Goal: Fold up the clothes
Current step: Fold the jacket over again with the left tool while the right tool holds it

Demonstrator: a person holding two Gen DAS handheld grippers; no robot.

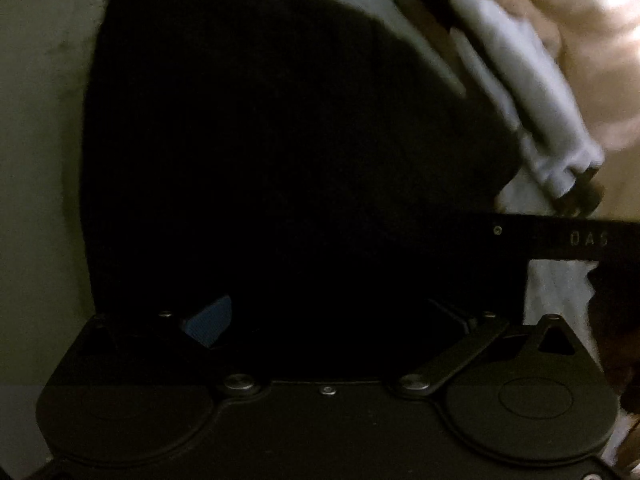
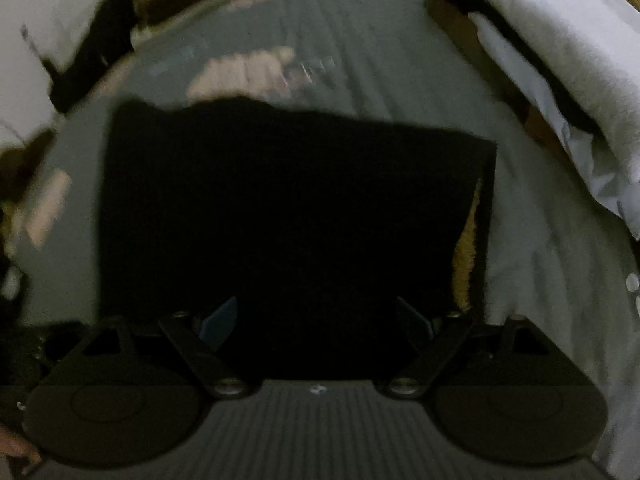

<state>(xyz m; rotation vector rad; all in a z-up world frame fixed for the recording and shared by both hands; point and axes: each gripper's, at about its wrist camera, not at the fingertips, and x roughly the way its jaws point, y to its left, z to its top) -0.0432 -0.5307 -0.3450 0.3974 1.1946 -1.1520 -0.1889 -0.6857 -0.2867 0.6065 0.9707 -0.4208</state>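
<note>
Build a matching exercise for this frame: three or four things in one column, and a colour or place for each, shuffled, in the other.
Things:
1. folded garment in the middle of the bed
2. bed sheet under it
3. folded fabric pile at the upper right of the right wrist view
4. fuzzy patch at the garment's right edge

Colours:
A. white
B. tan
C. black
D. grey-green

Pairs: 1-C, 2-D, 3-A, 4-B
</note>
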